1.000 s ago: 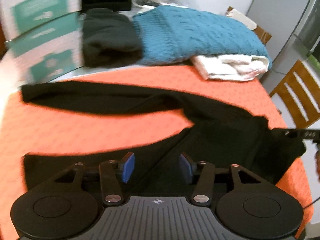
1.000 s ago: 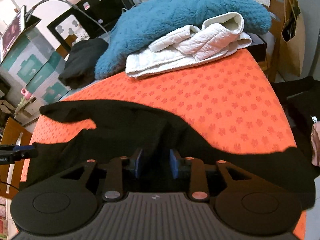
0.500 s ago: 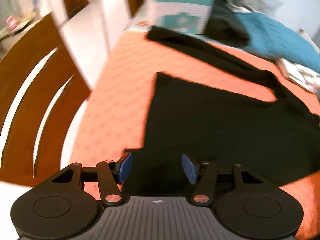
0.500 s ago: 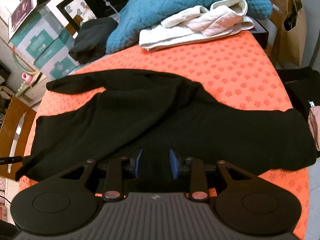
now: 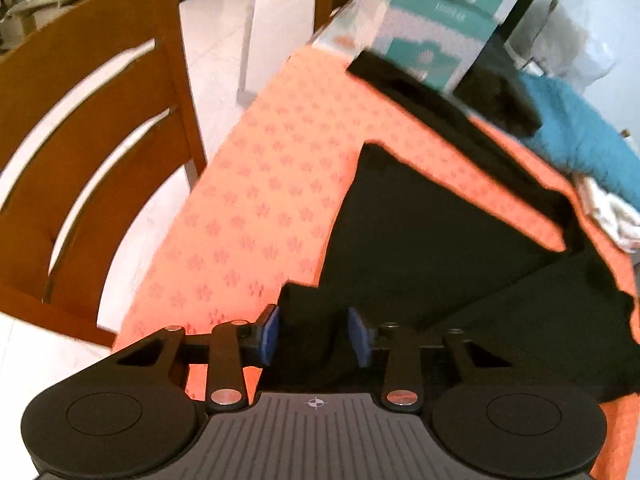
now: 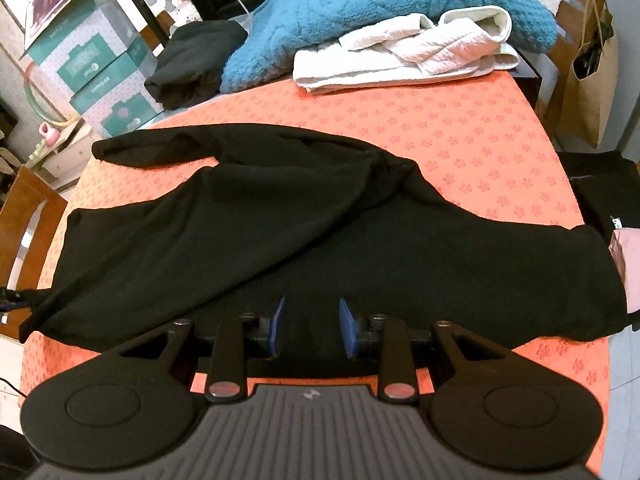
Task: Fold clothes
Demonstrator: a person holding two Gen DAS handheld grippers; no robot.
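A black long-sleeved garment (image 5: 420,248) (image 6: 320,232) lies spread on the orange flower-print table cover (image 5: 260,200) (image 6: 460,132), one sleeve stretched toward the far left. My left gripper (image 5: 314,334) is open at the garment's left end, with the near corner of the fabric between its blue pads (image 5: 270,334). My right gripper (image 6: 312,326) hovers over the near hem around the garment's middle. Its jaws stand partly apart with black cloth showing between them. I cannot see whether either pad touches the fabric.
A teal knit sweater (image 6: 380,12), a white quilted garment (image 6: 420,48) and a dark bundle (image 6: 192,64) are piled along the table's far side. Teal-and-white boxes (image 6: 100,68) stand beyond. A wooden chair (image 5: 80,120) flanks the left end, and a paper bag (image 6: 588,68) hangs at right.
My left gripper swung round to the garment's left end and its jaws narrowed around the corner. My right gripper drew back toward the near edge. More of the spread-out garment is now in view.
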